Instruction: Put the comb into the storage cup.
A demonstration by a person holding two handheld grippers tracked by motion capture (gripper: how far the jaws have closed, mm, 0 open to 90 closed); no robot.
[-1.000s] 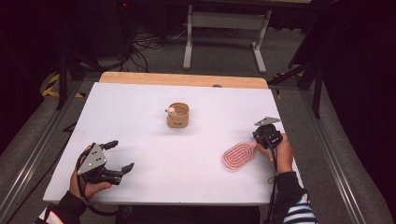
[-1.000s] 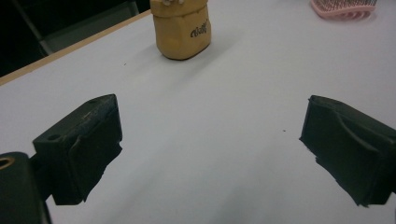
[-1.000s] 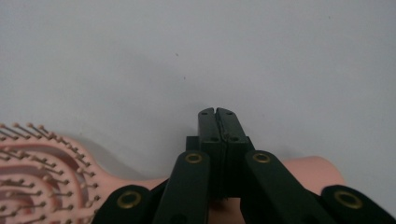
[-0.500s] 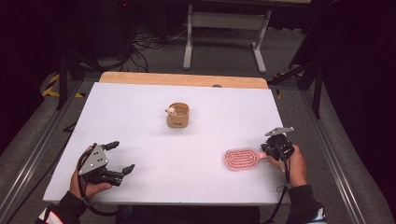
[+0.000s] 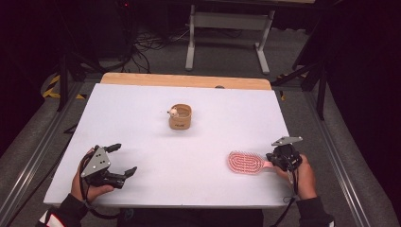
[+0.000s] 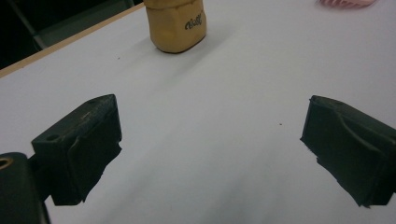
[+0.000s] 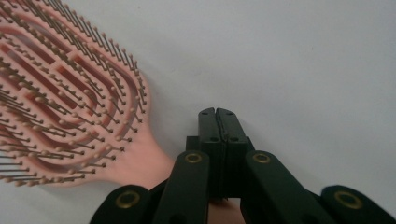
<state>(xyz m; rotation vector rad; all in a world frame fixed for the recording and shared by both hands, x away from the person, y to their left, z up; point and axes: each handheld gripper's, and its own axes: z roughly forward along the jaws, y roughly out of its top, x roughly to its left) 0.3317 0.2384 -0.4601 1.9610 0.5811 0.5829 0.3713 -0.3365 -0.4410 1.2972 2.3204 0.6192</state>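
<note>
A pink hairbrush [image 5: 246, 162] lies bristles-up on the white table [image 5: 213, 109] at the near right, its head pointing left. My right gripper [image 5: 272, 163] is shut on its handle end. In the right gripper view the jaw tips [image 7: 218, 112] meet, and the hairbrush [image 7: 60, 107] spreads to the left with its handle running under the jaws. My left gripper [image 5: 124, 158] is open at the near left with nothing between its fingers. In the left gripper view it [image 6: 210, 135] looks across bare table toward a tan cup [image 6: 176, 23].
The tan cup [image 5: 180, 117] stands mid-table with a small white thing on its rim. A wooden strip [image 5: 184, 80] edges the table's far side. Beyond it are a metal stand [image 5: 227, 28] and cables on the dark floor.
The right hand has moved toward the near right of the table with the hairbrush. The brush has swung from tilted to lying level. The left gripper has stayed put.
</note>
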